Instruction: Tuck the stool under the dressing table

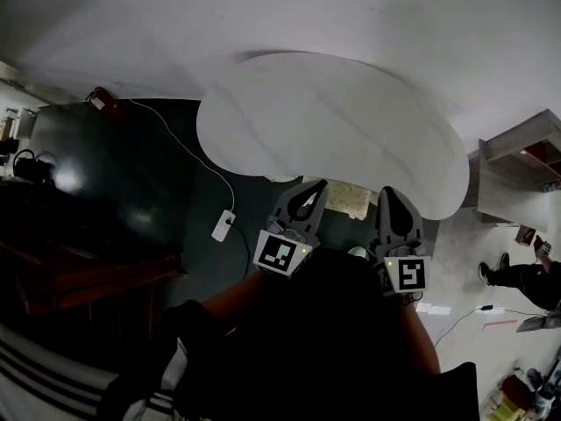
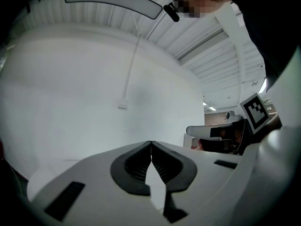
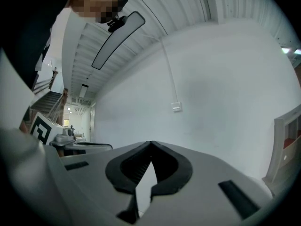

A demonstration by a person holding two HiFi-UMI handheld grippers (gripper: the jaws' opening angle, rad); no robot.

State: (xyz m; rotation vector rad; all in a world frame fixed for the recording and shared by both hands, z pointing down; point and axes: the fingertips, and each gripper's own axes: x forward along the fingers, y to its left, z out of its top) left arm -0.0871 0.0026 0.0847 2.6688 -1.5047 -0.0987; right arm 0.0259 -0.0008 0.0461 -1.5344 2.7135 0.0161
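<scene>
I am holding the left gripper [image 1: 312, 187] and right gripper [image 1: 389, 195] with jaws pressed together, empty, while the pale beige mottled stool [image 1: 348, 198] is peeking out between them under the white dressing table's [image 1: 324, 121] six-o'clock edge.

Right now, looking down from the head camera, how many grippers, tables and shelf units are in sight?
grippers: 2 (left gripper, right gripper)
table: 1
shelf unit: 1
Total: 4
</scene>
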